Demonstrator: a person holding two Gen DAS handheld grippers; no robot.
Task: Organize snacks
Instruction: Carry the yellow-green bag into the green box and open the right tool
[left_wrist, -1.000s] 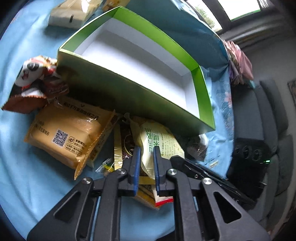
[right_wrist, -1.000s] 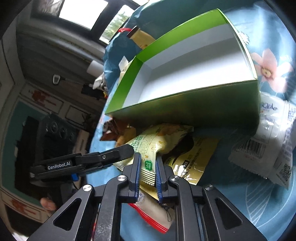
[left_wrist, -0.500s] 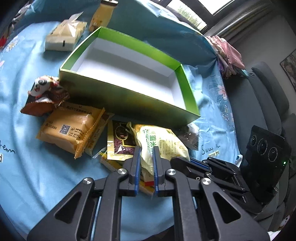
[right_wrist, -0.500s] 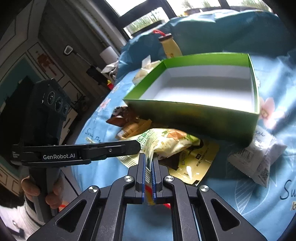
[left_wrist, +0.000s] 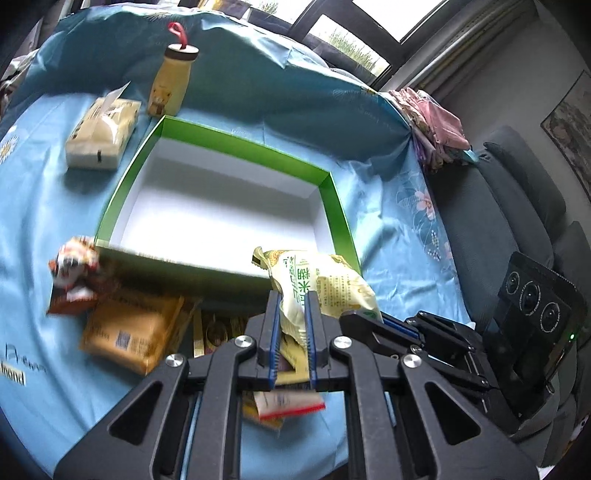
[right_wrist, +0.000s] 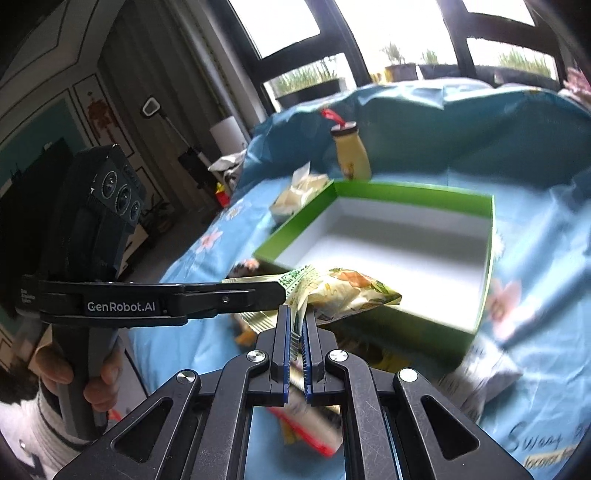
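1. Both my grippers have risen since 1 second ago, lifting the yellow-green snack bag (left_wrist: 321, 288) off the pile; my right gripper (right_wrist: 299, 332) has just closed on its edge.
2. My left gripper (left_wrist: 291, 328) is clenched on the bag's near end, beside the right.
3. Ahead of both grippers and below the bag lies the green box (left_wrist: 332, 206), empty; the bag's long axis runs across its near wall.
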